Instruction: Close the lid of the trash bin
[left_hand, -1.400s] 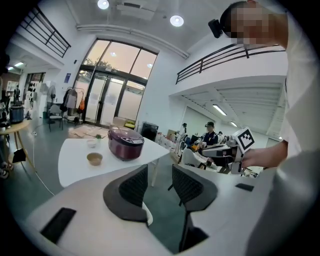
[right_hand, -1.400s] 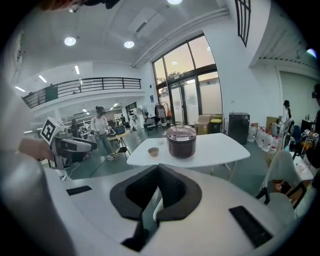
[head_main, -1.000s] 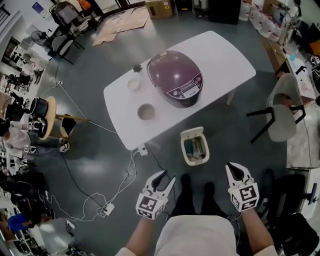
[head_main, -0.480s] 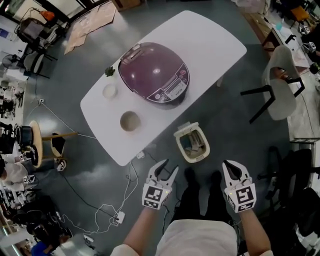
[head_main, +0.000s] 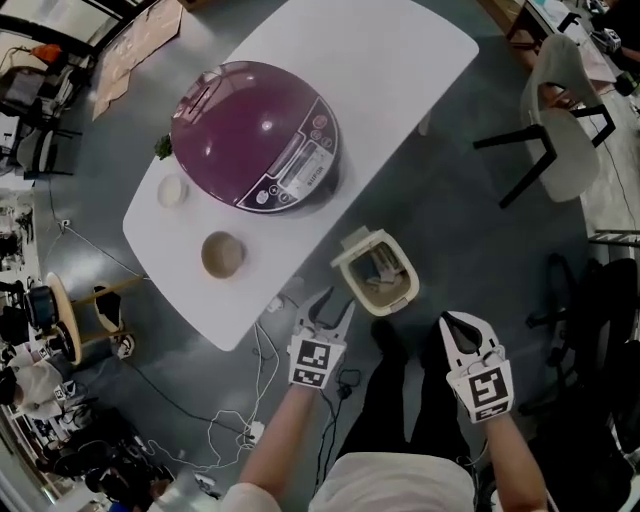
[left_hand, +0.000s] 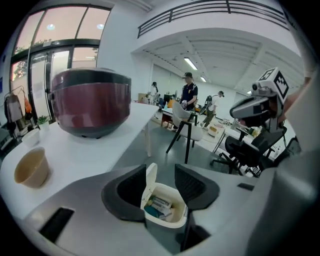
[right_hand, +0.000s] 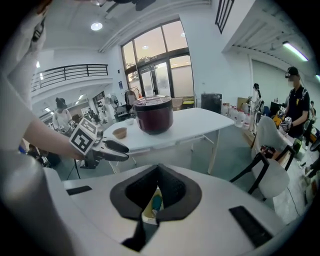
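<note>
Trash bin (head_main: 378, 275) stood just beyond the left gripper (head_main: 335, 303), whose empty jaws had just been opening (right gripper (head_main: 458, 322) pressed together); lid (left_hand: 150, 176) upright, rubbish (left_hand: 161, 206) inside.

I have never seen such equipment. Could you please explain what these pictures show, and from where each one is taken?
No robot here: a person holds a two-jaw gripper in each hand. One picture comes from a camera on the person's head, looking down; the other two from cameras riding on each gripper. The left gripper is open, its jaws have just been opening, and it grips nothing; the right gripper is shut and empty. On the floor ahead stands a small trash bin, its lid upright, rubbish inside. The white table carries a purple rice cooker, a bowl and a small cup.
</note>
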